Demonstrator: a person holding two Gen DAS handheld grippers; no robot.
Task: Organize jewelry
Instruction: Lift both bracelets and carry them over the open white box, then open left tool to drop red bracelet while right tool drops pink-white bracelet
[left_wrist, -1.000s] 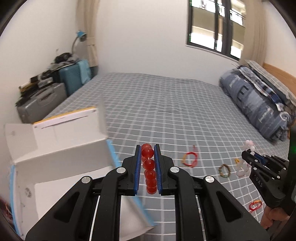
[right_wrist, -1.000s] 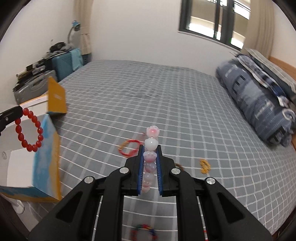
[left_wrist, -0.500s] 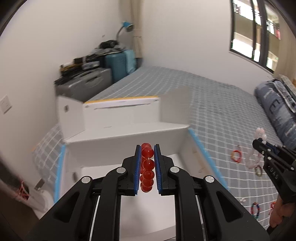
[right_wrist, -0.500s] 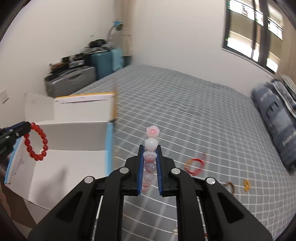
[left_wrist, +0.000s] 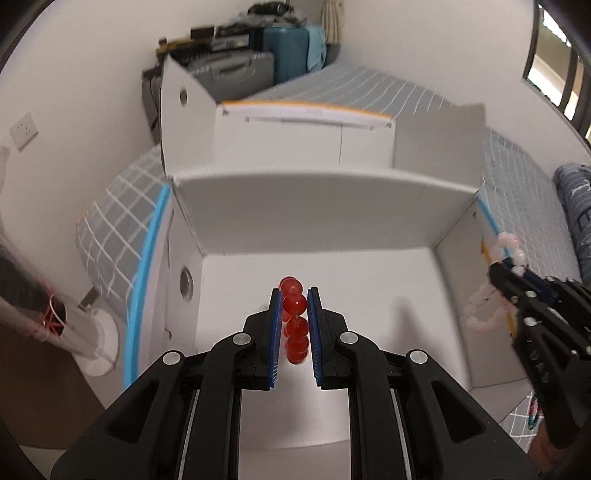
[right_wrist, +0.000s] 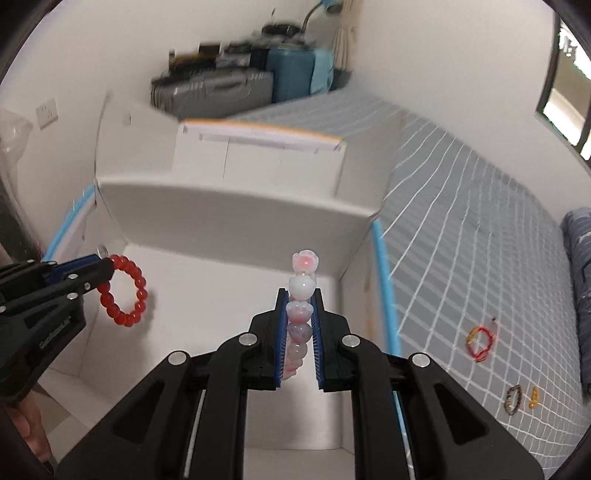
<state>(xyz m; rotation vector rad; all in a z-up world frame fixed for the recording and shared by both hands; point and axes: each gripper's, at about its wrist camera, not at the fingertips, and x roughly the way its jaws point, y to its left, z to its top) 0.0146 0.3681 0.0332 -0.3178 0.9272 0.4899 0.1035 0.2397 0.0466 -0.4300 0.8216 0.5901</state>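
Red bead bracelet (left_wrist: 294, 320), glossy round translucent beads

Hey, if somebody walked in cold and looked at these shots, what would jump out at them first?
Probably the red bead bracelet pinched in the left gripper, hanging over the open white cardboard box. Next, the pale pink bead bracelet clamped in the right gripper, also above the box. Beyond the box's blue-edged wall, small bracelets lie on the grey checked bedsheet.

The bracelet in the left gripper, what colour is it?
Red bracelet, glossy round beads; clearest in the right wrist view.
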